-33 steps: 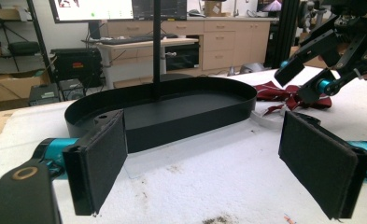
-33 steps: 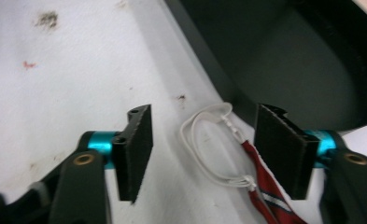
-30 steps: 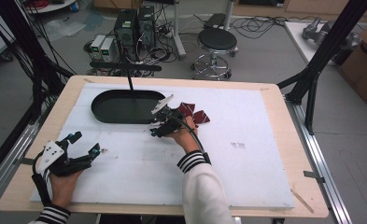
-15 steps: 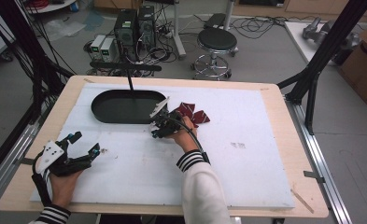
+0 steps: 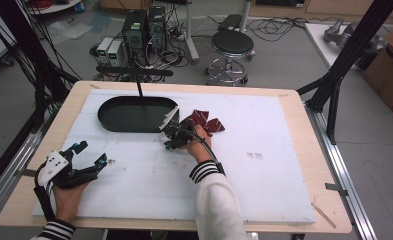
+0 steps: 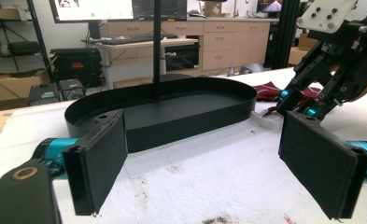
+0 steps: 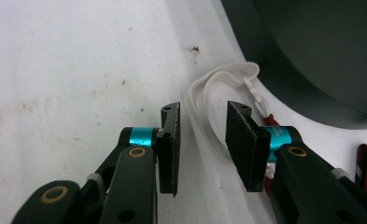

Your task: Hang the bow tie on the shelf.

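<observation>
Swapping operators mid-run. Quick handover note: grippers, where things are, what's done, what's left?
Right gripper: open, jaws straddling the white strap loop on the foam mat, not yet closed on it. The loop lies beside the black oval tray and appears to lead to the dark red cloth item right of the tray.
Left gripper: open, holding nothing, low over the mat's near left, facing the tray.
Done: right gripper lined up on the strap.
Left: probably close on the strap and lift; where the item goes is not evident. Nothing visible in the tray apart from its upright post.
</observation>
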{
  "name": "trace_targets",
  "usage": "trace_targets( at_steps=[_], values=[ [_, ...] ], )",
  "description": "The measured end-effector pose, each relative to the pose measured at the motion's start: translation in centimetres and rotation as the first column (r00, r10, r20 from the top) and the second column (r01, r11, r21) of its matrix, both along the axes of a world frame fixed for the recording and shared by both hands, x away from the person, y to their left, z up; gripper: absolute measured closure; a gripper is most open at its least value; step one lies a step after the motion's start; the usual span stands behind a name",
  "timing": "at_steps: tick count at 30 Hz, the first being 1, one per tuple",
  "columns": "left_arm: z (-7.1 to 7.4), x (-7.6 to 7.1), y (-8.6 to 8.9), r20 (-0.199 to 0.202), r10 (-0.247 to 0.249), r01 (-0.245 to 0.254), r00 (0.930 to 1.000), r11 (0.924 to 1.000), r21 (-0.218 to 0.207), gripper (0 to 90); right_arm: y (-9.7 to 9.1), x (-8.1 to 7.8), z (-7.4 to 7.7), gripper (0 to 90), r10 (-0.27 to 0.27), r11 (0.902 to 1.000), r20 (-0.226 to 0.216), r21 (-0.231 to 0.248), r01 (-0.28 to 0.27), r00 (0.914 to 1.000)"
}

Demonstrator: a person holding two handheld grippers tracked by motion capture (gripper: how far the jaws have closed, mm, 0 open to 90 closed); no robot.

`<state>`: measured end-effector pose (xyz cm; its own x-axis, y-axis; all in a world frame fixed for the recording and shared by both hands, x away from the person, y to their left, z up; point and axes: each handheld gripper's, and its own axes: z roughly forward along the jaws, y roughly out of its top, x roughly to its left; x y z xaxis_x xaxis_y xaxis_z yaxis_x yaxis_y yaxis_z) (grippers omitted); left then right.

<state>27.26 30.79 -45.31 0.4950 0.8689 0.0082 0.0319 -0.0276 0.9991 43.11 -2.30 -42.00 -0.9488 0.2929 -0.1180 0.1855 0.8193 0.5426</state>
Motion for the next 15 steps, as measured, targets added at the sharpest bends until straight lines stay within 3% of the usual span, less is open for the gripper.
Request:
trace_targets(
  at_steps=[8,15],
  values=[
    [0.00,0.00,0.01,0.000,0.000,0.000,1.0000,1.0000,-0.001,15.8,0.35,-0.11,-0.27,71.1,0.014,0.9990,0.028,-0.043,-0.012,0.9995],
    [0.00,0.00,0.00,0.000,0.000,0.000,1.0000,1.0000,-0.001,15.8,0.32,-0.11,-0.29,75.2,0.011,0.9992,0.008,-0.037,-0.010,0.9999]
  ],
)
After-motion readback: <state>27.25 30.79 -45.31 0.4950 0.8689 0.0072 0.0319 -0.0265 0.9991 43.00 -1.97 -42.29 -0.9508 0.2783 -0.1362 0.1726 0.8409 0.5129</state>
